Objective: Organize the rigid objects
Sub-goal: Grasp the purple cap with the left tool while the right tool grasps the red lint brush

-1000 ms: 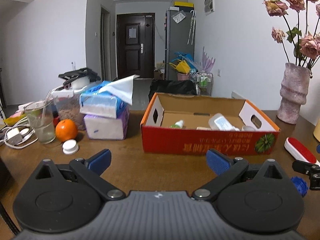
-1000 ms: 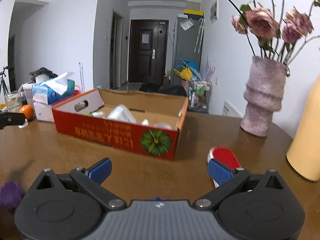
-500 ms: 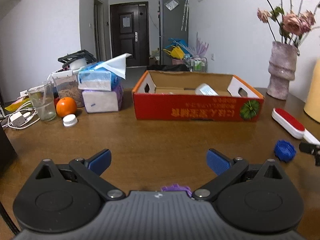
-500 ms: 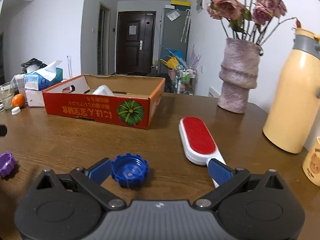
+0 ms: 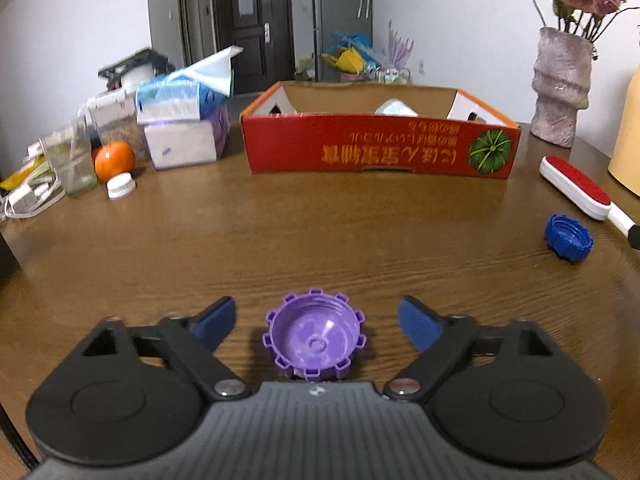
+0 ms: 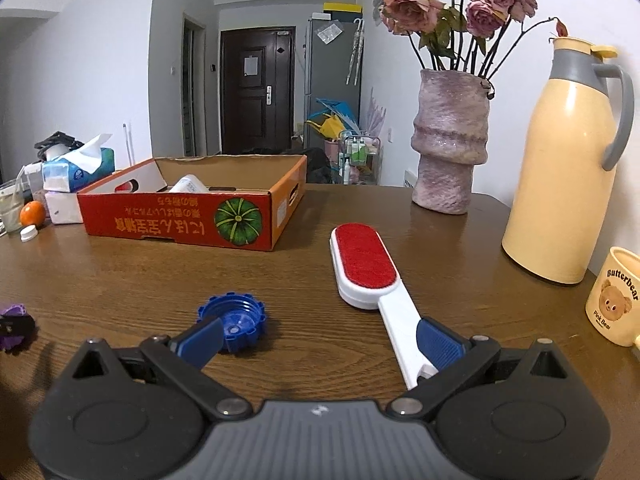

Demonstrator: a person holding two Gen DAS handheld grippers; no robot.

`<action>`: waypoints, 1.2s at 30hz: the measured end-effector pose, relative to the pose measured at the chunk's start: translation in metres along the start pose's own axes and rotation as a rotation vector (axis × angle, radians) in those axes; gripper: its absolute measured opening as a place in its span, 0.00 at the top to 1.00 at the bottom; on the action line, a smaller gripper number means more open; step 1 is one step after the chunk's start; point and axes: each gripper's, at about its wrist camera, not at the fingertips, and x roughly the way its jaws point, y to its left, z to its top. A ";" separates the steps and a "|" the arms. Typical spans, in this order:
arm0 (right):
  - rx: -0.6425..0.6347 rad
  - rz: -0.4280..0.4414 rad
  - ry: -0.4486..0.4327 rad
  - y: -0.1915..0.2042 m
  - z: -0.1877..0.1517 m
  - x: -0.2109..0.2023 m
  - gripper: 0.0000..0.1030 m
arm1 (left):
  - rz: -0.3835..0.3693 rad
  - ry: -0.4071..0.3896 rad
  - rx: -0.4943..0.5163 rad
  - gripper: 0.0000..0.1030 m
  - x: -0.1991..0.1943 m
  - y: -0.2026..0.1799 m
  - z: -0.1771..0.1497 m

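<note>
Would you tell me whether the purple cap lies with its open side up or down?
Open side up: the purple cap shows its hollow interior.

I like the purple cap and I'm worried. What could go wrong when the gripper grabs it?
The left gripper is closing around the purple cap, pads not touching yet. The cap is low, open side up, with bumpy ridges, so a pad might catch one ridge and flick it away across the smooth table. The right gripper is open, with the blue cap and the brush handle both between its fingers, so it might nudge one.
</note>
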 end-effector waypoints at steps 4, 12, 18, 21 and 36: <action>0.007 0.004 0.002 -0.002 0.000 0.001 0.00 | -0.026 0.007 -0.020 0.47 0.003 0.004 0.000; 0.014 -0.010 0.001 -0.008 0.001 0.007 0.00 | -0.022 -0.039 -0.019 0.47 -0.007 0.002 0.003; 0.022 -0.028 -0.016 -0.021 0.014 0.017 0.00 | -0.002 -0.089 -0.058 0.47 -0.013 0.011 0.015; 0.024 -0.030 0.005 -0.029 0.020 0.029 0.00 | 0.007 -0.105 -0.071 0.47 -0.013 0.013 0.021; 0.043 -0.070 0.157 -0.035 0.048 0.121 0.16 | 0.038 -0.139 -0.095 0.47 0.000 0.008 0.042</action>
